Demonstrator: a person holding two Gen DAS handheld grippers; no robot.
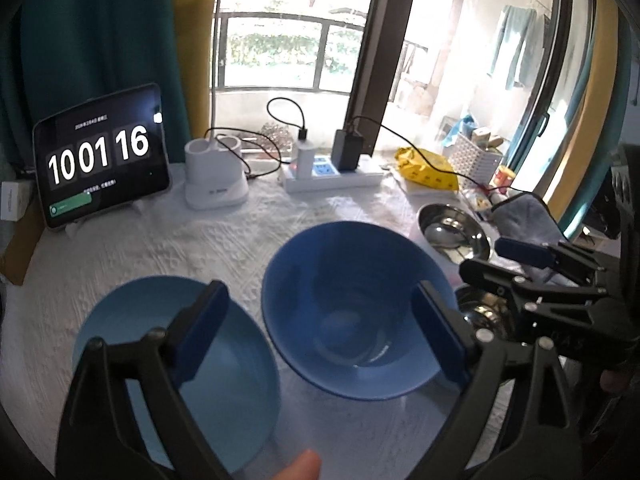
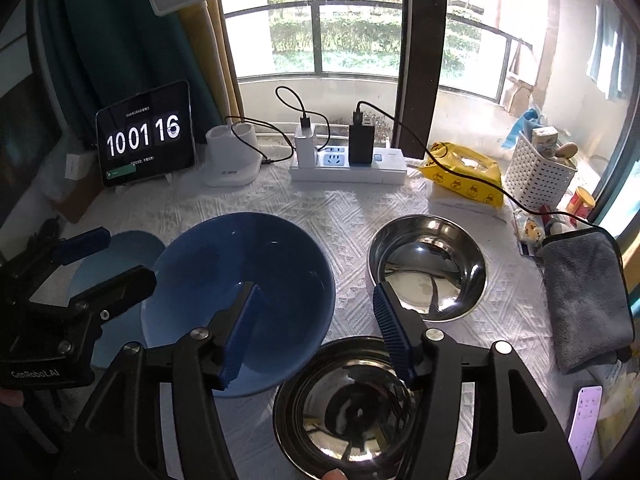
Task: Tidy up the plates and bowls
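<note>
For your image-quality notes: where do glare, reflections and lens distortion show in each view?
Left wrist view: window blown out white, haze over the right side, frame edges curved. Right wrist view: sharper outdoors, mirror reflections in both steel bowls, railing bowed by the fisheye.

A home, seen at a table (image 2: 352,208) with a white bumpy cloth, right by a big window (image 2: 356,40). Outside, a balcony rail and green bushes. Curtains (image 2: 120,40) hanging at the side. On the table, a desk lamp (image 2: 230,152), a tablet (image 2: 146,136) showing a clock, a power strip (image 2: 348,168) with chargers, a yellow pack of wipes (image 2: 464,178), a white basket (image 2: 538,172), a grey towel (image 2: 584,300), bowls.
</note>
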